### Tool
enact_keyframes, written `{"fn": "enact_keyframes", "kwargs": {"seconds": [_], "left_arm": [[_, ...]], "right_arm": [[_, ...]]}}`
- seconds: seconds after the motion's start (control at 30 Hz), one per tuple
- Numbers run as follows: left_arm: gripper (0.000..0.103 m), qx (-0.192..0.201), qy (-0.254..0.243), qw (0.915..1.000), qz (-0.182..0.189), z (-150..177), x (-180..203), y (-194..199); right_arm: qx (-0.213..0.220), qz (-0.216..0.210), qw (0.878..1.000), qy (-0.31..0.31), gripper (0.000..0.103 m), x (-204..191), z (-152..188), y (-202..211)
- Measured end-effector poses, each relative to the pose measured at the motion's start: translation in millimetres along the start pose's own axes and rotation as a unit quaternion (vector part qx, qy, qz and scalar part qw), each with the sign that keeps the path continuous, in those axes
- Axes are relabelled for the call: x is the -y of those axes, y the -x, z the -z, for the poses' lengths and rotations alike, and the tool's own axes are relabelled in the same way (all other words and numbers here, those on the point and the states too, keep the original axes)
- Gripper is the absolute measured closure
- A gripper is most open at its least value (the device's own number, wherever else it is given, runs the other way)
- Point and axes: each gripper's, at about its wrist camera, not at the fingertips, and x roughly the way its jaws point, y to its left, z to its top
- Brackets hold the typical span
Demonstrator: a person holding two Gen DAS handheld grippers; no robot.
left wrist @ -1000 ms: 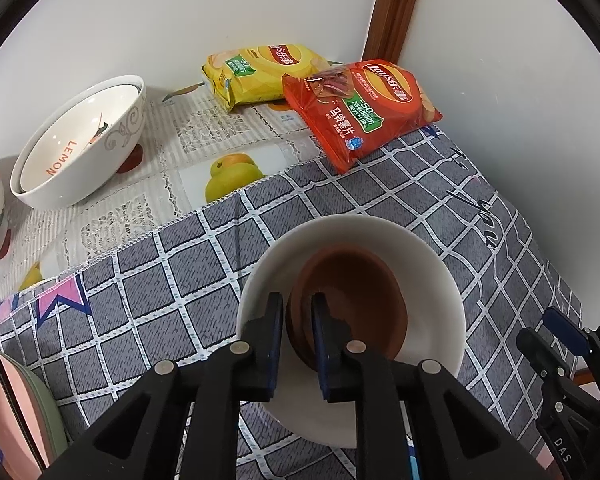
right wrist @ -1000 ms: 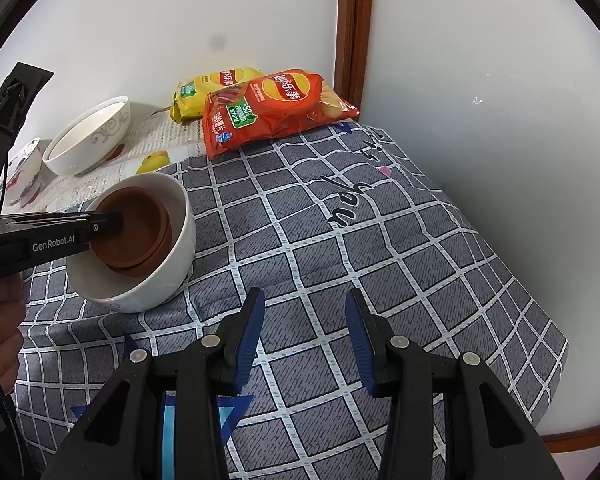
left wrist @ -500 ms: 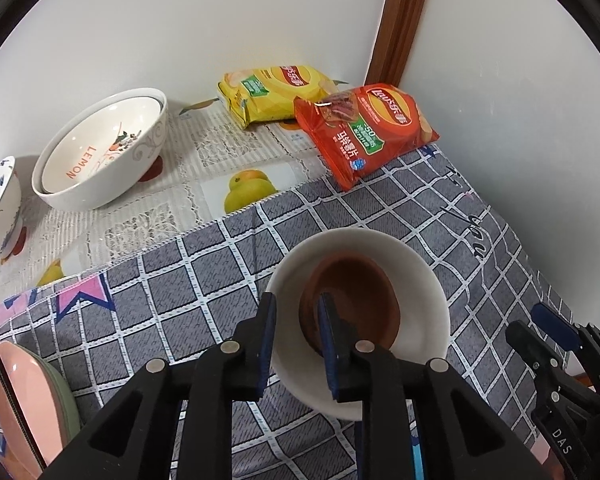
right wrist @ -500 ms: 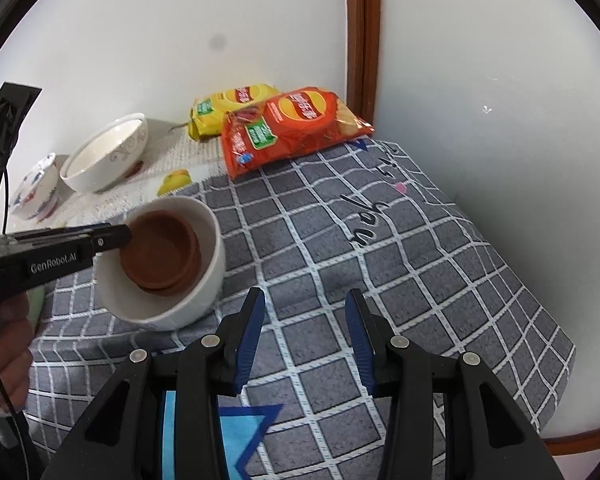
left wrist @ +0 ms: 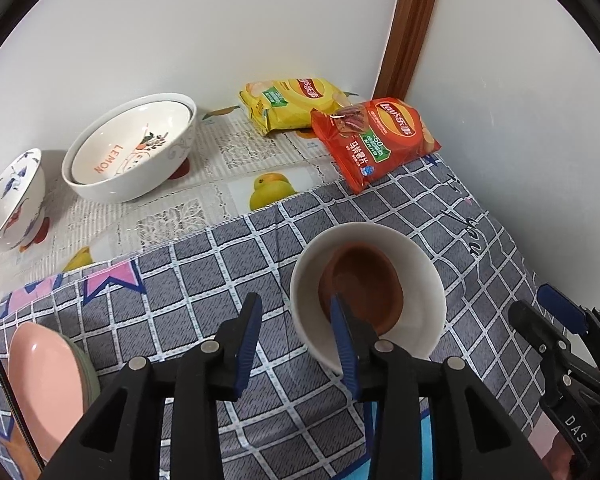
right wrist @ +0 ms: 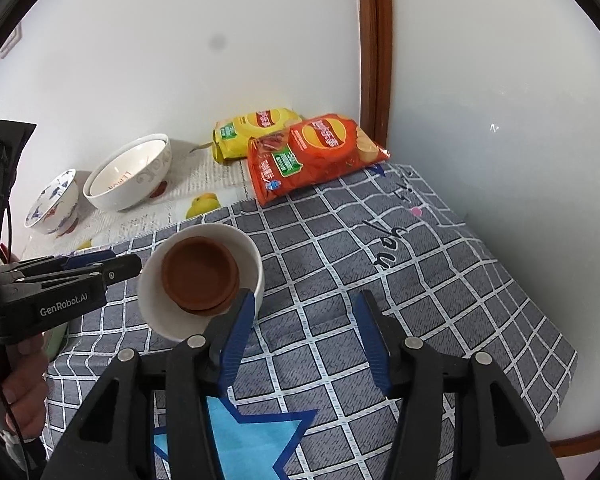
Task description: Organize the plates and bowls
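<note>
Two tools are in view, and both now stand spread and empty. The left tool (left wrist: pixel 296 334) was pinching the rim of the brown bowl (left wrist: pixel 360 292) a second ago; since then its fingers have parted and drawn back toward the table's near edge, one finger tip overlapping the white bowl (left wrist: pixel 420 276) in the left wrist view. Judgement: the release is done, so this nesting step looks complete.

Containers:
- White bowl sits on the grey checked cloth (right wrist: pixel 380 256), mid-table, with the brown bowl nested inside; it looks like a stack of two brown bowls, though I cannot be sure.
- Lemon bowl (left wrist: pixel 136 152) near the far edge holds a second bowl of similar white.
- Blue-patterned bowl (left wrist: pixel 12 196) at the far left corner; contents not visible.
- Pink plate (left wrist: pixel 44 384) lies over a green one at the near left corner.

Right tool (right wrist: pixel 304 334) hovers over bare cloth near the near edge.
</note>
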Motion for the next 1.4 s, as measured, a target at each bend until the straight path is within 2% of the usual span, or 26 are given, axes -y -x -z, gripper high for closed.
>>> {"fn": "enact_keyframes", "kwargs": {"seconds": [0.1,0.23,0.4,0.5,0.67,0.83,1.0,1.4], "left_arm": [[0.069,0.003,0.008,1.0000,-0.005,4,-3,6],[0.069,0.002,0.025,0.9997,0.008,9,-8,11],[0.069,-0.005,0.031,0.9995,0.007,14,-11,9],[0.069,-0.011,0.036,0.9992,0.009,14,-12,7],[0.069,-0.025,0.063,0.9975,0.021,13,-18,-3],[0.069,-0.034,0.066,0.9969,0.026,9,-18,-14],[0.069,-0.042,0.064,0.9967,0.028,5,-16,-28],[0.069,-0.070,0.054,0.9961,0.006,4,-14,-58]], "right_arm": [[0.003,-0.001,1.000,0.006,0.051,-3,1,5],[0.011,0.008,1.000,0.005,0.049,-5,1,10],[0.002,0.011,1.000,0.015,0.048,-7,-3,7],[-0.015,-0.016,1.000,0.007,0.048,-6,-6,1],[-0.044,-0.059,0.997,-0.006,0.048,-4,-10,-22],[-0.070,-0.072,0.995,-0.005,0.056,-8,-14,-48],[-0.092,-0.065,0.994,0.007,0.062,-14,-16,-71],[-0.127,-0.054,0.990,-0.002,0.065,-16,-17,-114]]}}
